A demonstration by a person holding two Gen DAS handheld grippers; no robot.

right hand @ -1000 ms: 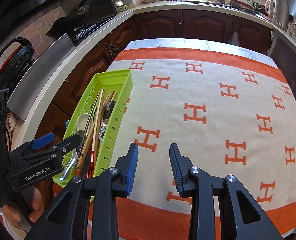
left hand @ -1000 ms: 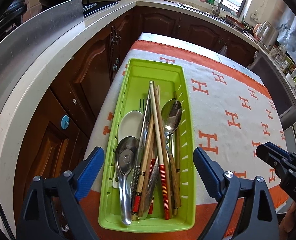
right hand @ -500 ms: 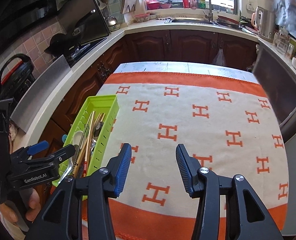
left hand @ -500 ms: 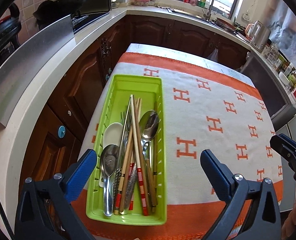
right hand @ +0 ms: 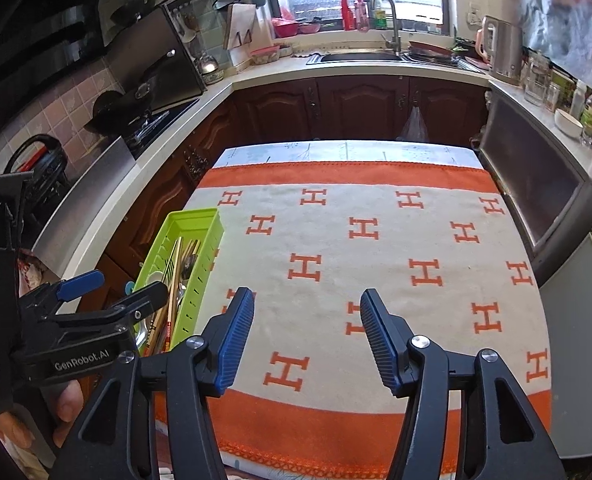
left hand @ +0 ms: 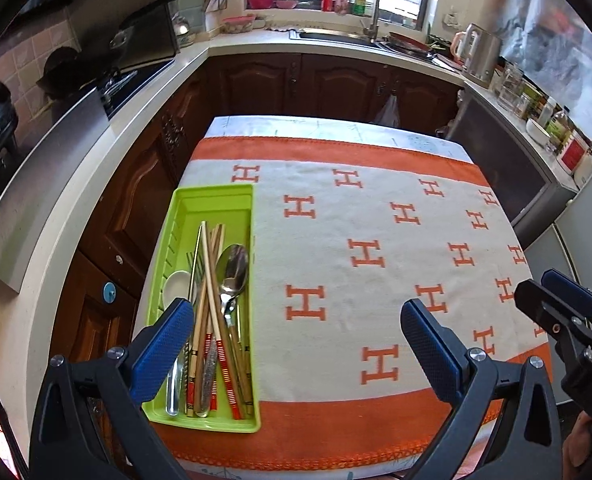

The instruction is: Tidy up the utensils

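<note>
A lime-green utensil tray (left hand: 215,200) lies along the left edge of the H-patterned cloth (left hand: 356,240). It holds several chopsticks (left hand: 211,300), a metal spoon (left hand: 233,272) and a white spoon (left hand: 175,284). My left gripper (left hand: 296,344) hangs above the tray's near end and the cloth, open wide and holding nothing. My right gripper (right hand: 308,336) hovers over bare cloth to the right of the tray (right hand: 193,216); its jaws are opening with nothing between them. Each wrist view also catches the other gripper: the left gripper (right hand: 119,286) and the right gripper (left hand: 536,284).
A pale worktop (left hand: 95,152) with dark wood cabinets runs along the left and back. The hob and pans (right hand: 135,120) are back left, the sink and tap (right hand: 376,52) under the window, a kettle (right hand: 504,52) and jars at the right. A hand (right hand: 67,400) holds the left gripper.
Both grippers have risen and drawn back from the tray, which now looks smaller and further off. The left jaws spread a little wider; the right jaws opened markedly.
</note>
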